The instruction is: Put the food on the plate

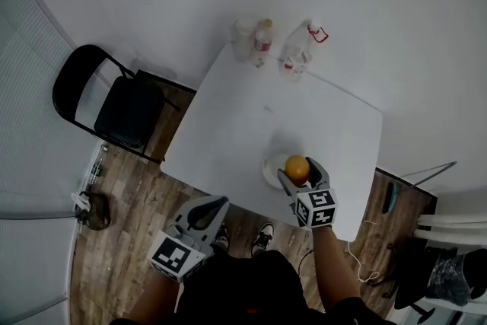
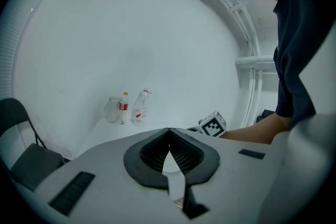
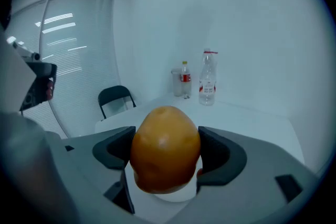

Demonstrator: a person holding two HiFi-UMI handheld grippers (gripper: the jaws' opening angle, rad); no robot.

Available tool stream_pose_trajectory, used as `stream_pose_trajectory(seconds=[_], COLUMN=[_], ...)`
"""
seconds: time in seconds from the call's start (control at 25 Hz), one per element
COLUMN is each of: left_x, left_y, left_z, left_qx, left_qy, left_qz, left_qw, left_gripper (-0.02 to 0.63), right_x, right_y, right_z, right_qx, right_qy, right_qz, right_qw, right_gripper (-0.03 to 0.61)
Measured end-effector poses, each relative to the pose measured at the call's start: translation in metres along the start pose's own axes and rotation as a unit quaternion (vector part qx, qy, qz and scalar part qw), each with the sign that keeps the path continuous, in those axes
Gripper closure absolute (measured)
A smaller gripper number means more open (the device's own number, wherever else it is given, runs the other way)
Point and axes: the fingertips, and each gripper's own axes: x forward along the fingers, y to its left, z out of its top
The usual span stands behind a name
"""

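Note:
An orange, egg-shaped piece of food (image 1: pixel 296 166) is held just over a small white plate (image 1: pixel 269 171) near the front edge of the white table (image 1: pixel 251 118). My right gripper (image 1: pixel 300 173) is shut on it. In the right gripper view the food (image 3: pixel 165 153) fills the space between the two dark pads, and the plate's rim (image 3: pixel 176 198) shows right below. My left gripper (image 1: pixel 207 208) hangs shut and empty off the table's front edge, left of the plate. Its jaws (image 2: pixel 169 132) meet at the tips, and the right gripper's marker cube (image 2: pixel 212 125) shows beyond them.
Three clear bottles (image 1: pixel 262 42) stand at the table's far edge, also visible as bottles (image 3: pixel 195 80) in the right gripper view. A black folding chair (image 1: pixel 114 106) stands on the wooden floor to the left. Cables and gear (image 1: pixel 426 255) lie to the right of the table.

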Motion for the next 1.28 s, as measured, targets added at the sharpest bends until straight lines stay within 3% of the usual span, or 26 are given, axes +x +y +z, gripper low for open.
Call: stream_pose_trajectory(seconds=[0.28, 0.76, 0.96, 1.12, 1.28], left_x=[-0.004, -0.008, -0.016, -0.016, -0.004], left_y=[0.007, 0.019, 0.024, 0.024, 0.011], left_z=[-0.010, -0.010, -0.003, 0.014, 0.031], left_qx=[-0.014, -0.022, -0.024, -0.013, 0.019], left_qy=[0.020, 0.024, 0.024, 0.008, -0.006], left_qz=[0.046, 0.077, 0.080, 0.073, 0.043], left_qw=[0.9987, 0.9965, 0.9962, 0.9972, 0.9989], left_gripper=[0.594, 0.594, 0.594, 0.594, 0.594], right_x=[0.062, 0.090, 0.078, 0.036, -0.027], right_y=[-0.021, -0.014, -0.016, -0.017, -0.018], right_z=[-0.060, -0.092, -0.067, -0.004, 0.075], right_qx=[-0.024, -0.038, -0.016, 0.005, -0.011], right_qy=[0.089, 0.149, 0.115, 0.034, -0.063], right_qz=[-0.004, 0.005, -0.004, -0.011, -0.016], right_qw=[0.996, 0.988, 0.993, 0.999, 0.998], right_gripper=[0.190, 0.190, 0.176, 0.172, 0.173])
